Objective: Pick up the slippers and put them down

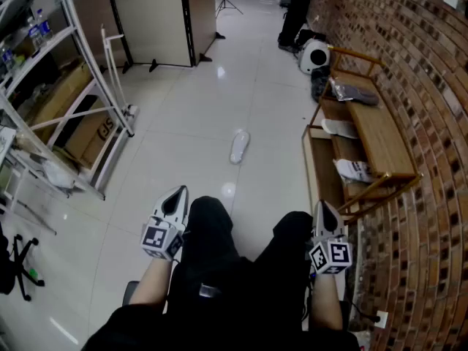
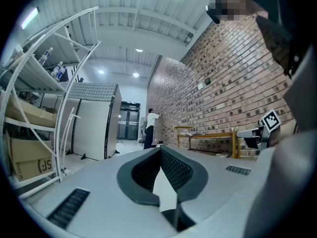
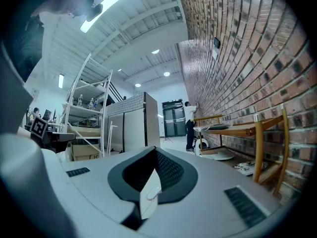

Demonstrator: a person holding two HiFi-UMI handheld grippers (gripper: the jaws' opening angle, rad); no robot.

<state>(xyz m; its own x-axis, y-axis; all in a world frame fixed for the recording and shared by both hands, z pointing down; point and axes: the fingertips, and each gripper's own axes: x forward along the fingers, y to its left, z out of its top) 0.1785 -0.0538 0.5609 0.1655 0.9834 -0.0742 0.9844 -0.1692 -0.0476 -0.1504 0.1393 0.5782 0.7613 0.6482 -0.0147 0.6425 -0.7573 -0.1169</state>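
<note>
1. Two claws, the left gripper (image 1: 174,196) and the right gripper (image 1: 326,209), sit level over the person's knees. Both are pinched together on nothing, which looks like a rest pose before any reach.
2. One white slipper (image 1: 240,146) lies alone on the tiled floor (image 1: 190,123) ahead, well apart from both grippers. Open floor all round it should make for an easy approach.
3. To its right, the wooden rack (image 1: 380,134) stands against the brick wall (image 1: 431,86) with pale slippers (image 1: 340,128) on its lower shelves. Posts and shelf edges crowd any reach there.
4. The white shelving frame (image 1: 88,108) bounds the lane on the left.
</note>
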